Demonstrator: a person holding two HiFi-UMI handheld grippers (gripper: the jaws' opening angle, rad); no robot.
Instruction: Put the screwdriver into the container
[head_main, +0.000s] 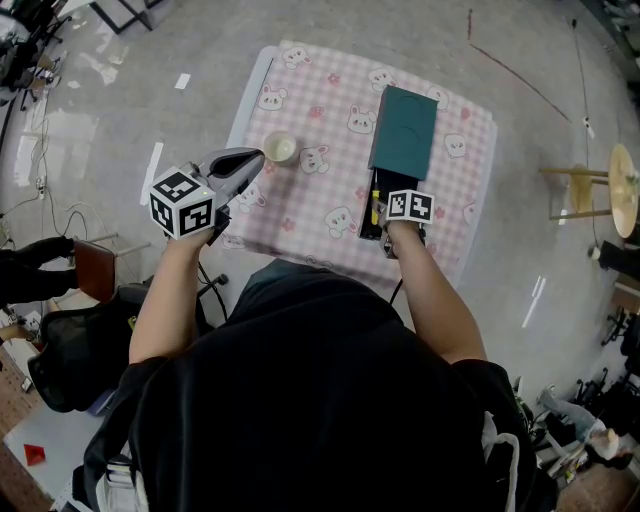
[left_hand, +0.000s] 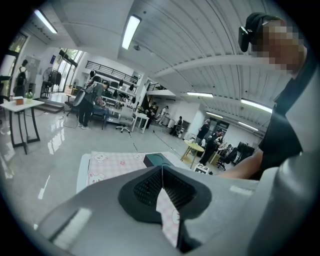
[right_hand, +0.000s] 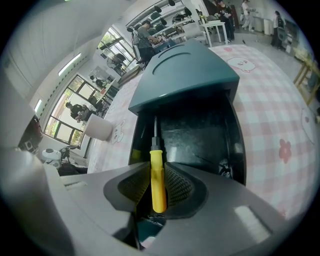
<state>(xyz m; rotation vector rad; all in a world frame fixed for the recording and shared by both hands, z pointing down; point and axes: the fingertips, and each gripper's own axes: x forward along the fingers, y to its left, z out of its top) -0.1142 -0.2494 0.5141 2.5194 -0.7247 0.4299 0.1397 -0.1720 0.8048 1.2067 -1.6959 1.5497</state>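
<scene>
Along the open teal plastic container's (right_hand: 186, 70) left wall, the right gripper (right_hand: 159, 187) clamps the yellow-handled screwdriver (right_hand: 158, 172); the left gripper (left_hand: 162, 182), jaws together and empty, hovers at the pink checked surface's (head_main: 320, 205) left edge.

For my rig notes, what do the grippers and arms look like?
The left gripper and right gripper are grey with black ribbed pads; each carries a white cube with black square markers. The person wears a black short-sleeved top.

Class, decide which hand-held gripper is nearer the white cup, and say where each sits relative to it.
Left. The left hand-held gripper points at the cup from just beside its left. The right hand-held gripper is well to its right, at the container, gripping the screwdriver.
</scene>
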